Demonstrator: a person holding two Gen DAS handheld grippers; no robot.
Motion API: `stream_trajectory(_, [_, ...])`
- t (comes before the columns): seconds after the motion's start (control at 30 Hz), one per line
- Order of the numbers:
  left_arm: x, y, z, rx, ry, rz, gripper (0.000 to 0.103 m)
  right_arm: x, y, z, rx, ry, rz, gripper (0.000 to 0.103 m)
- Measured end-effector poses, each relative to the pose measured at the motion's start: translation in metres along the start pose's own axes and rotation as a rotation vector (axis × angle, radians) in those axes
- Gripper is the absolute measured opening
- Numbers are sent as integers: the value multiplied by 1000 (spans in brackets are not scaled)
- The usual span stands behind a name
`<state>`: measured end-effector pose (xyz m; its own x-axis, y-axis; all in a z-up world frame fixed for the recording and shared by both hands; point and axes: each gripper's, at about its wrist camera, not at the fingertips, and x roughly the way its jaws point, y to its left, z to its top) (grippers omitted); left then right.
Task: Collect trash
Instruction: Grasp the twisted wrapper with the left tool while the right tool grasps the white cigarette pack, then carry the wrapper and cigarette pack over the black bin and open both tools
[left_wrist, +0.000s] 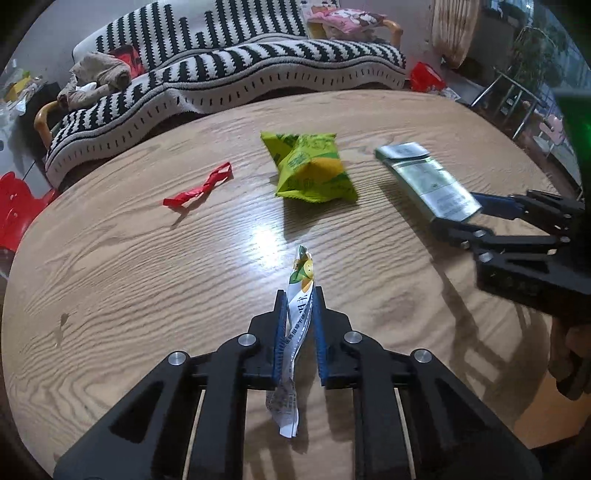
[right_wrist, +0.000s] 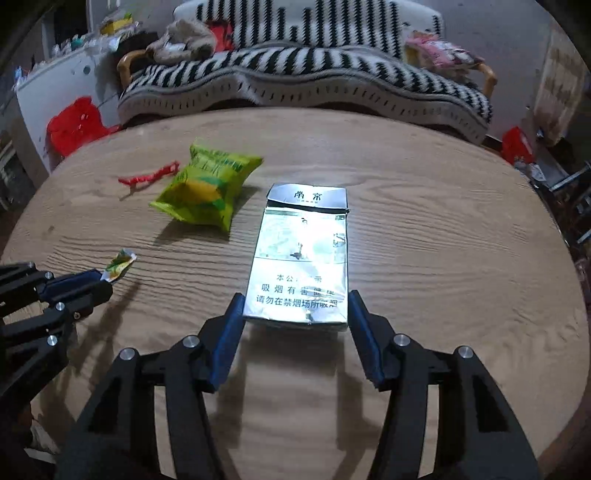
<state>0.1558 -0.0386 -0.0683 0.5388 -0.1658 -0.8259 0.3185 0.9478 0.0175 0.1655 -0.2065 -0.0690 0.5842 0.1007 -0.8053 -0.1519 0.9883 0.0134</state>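
Note:
My left gripper (left_wrist: 298, 295) is shut on a thin white and yellow sachet wrapper (left_wrist: 295, 321), held above the round wooden table (left_wrist: 110, 258); the wrapper's tip shows in the right wrist view (right_wrist: 119, 266). My right gripper (right_wrist: 295, 299) is shut on the near end of a silver cigarette pack (right_wrist: 303, 258), lifted over the table; the pack also shows in the left wrist view (left_wrist: 428, 181). A green snack bag (left_wrist: 312, 168) and a twisted red wrapper (left_wrist: 201, 188) lie on the table further back; the right wrist view shows the bag (right_wrist: 203, 188) and the red wrapper (right_wrist: 149, 177) at left.
A sofa with a black and white striped cover (left_wrist: 229, 70) stands behind the table. Red plastic stools (left_wrist: 14, 206) sit at the left. A red bag (left_wrist: 424, 77) and metal chair frames (left_wrist: 517, 92) are at the back right.

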Motion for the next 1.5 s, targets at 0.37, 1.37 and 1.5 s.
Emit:
stream_trajectory(0.37, [-57,-37,-12,-69,-52,0,13,-108,-32,-53,59,-97,-41,55])
stream_trajectory(1.37, [-65,-144,-1,-9,-97,-64,13,-191,-132,-130,192,-143,-162,55])
stream_trajectory(1.5, [-67,-171,2,9,-114,-96,13,-203,-161,-146,241,-153,-200,55])
